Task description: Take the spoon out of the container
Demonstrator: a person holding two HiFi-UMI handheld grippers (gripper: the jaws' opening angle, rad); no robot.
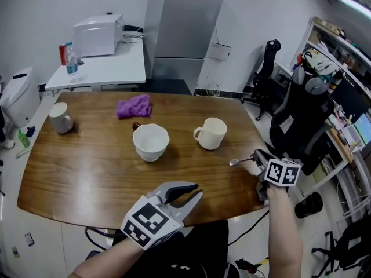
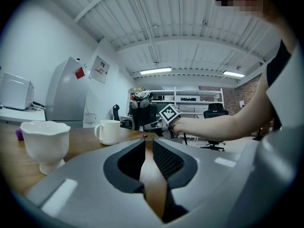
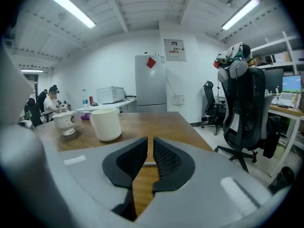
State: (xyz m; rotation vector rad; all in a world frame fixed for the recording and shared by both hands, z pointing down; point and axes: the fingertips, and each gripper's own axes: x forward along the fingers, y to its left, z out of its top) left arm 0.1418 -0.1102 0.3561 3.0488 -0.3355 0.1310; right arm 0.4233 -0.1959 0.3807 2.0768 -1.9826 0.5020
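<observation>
The spoon [image 1: 235, 162] lies near the table's [image 1: 87, 172] right edge, outside the mug [image 1: 212, 133]. The right gripper [image 1: 257, 157], jaws nearly together over its handle, should lift straight off without nudging it. The left gripper [image 1: 196, 192] is closed and empty.

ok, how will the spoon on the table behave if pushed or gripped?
The spoon looks like thin shiny metal, so probably stiff, light and slippery in a grip. It lies flat on the smooth table, so a push would likely slide or spin it, not roll it.
</observation>
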